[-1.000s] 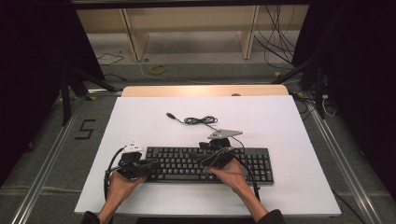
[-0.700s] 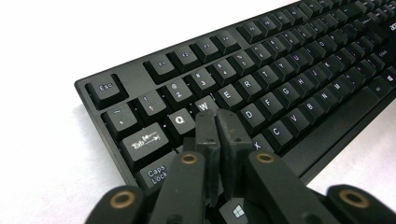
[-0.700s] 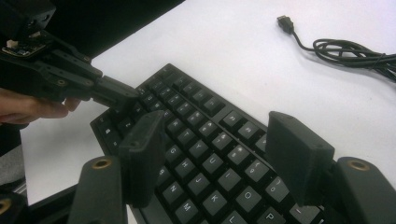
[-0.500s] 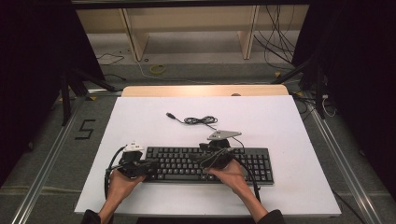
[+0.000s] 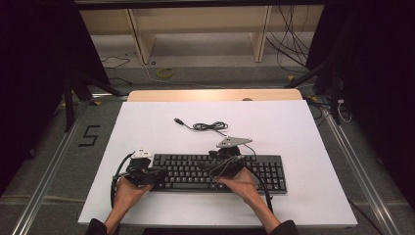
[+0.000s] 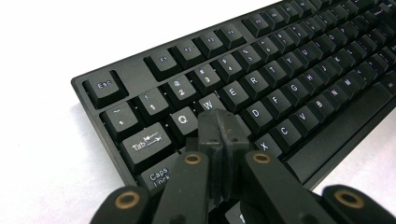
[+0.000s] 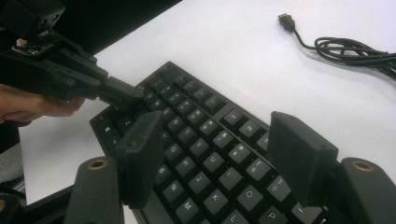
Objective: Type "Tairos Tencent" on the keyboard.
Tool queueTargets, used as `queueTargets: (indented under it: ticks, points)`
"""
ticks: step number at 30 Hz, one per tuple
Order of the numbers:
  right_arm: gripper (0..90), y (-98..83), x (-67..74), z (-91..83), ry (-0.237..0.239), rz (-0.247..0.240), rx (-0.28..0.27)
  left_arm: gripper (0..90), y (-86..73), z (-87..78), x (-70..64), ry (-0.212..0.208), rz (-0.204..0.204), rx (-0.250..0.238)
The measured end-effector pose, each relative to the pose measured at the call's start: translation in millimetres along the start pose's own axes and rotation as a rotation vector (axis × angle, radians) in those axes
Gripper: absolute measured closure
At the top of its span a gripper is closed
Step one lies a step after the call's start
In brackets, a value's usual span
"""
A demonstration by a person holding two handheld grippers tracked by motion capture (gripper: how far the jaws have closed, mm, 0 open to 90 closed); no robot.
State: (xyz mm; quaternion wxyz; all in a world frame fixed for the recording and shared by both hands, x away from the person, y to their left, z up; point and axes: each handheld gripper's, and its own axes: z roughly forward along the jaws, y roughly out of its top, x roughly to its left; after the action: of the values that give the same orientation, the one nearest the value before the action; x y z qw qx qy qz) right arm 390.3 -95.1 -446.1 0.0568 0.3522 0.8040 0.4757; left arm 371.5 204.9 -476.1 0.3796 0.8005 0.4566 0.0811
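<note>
Left gripper [image 6: 218, 122]: jaws shut together, empty, tips on the keyboard [image 6: 299, 70] near W and S; could strike two keys at once.
Right gripper [image 7: 224, 154]: jaws open, keys beneath; lowering carelessly risks stray keypresses.

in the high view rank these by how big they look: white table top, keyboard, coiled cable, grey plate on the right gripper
1. white table top, by far the largest
2. keyboard
3. coiled cable, counting its whole spread
4. grey plate, but it sits higher, nearer the camera, so its rank against the cable is unsure
</note>
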Motion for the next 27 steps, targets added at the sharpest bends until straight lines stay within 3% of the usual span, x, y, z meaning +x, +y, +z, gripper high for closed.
queueTargets:
  ticks: [14,19,27]
  points:
    - [37.1,-0.7,0.2,1.2,-0.003,-0.002,0.007,89.2,0.3,3.7,-3.0,0.003,0.013,0.029]
    - [37.2,-1.0,-0.4,1.5,-0.003,-0.001,0.009,88.7,1.6,1.5,-5.6,-0.005,0.016,0.014]
    - [38.6,-0.4,-0.3,0.2,-0.001,0.001,0.004,77.8,3.6,-4.9,-6.5,-0.030,0.004,-0.038]
